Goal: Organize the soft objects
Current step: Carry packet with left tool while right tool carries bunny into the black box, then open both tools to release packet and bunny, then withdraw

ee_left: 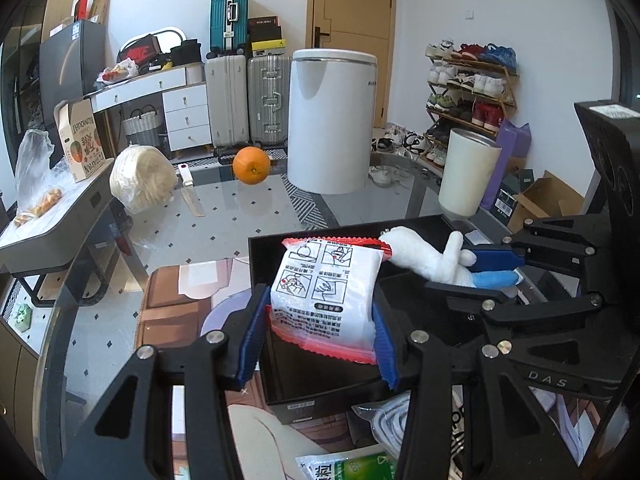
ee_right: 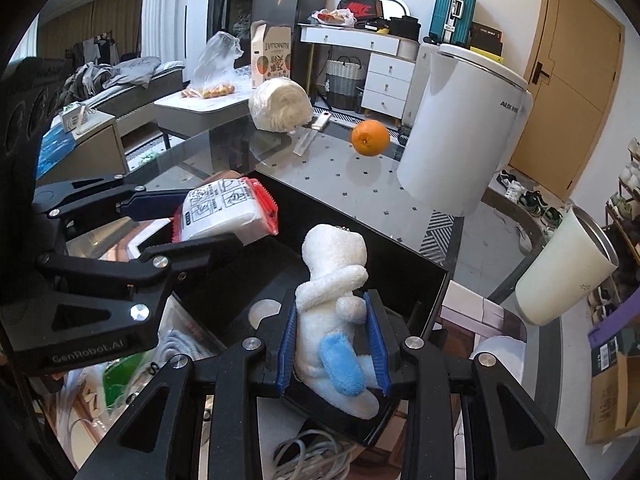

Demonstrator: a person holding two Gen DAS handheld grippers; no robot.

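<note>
Item: left tool point(ee_left: 320, 312) clamped on white sachet pack point(ee_left: 326, 294), right tool point(ee_right: 334, 344) pinched tight on plush toy point(ee_right: 336, 300), both above the black box point(ee_left: 320, 392) on the glass worktop point(ee_left: 240, 208); advised: lower inside the walls before releasing, side by side.

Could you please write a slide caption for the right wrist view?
Right hand-held gripper clamps a white-and-blue plush toy above an open black box.
</note>
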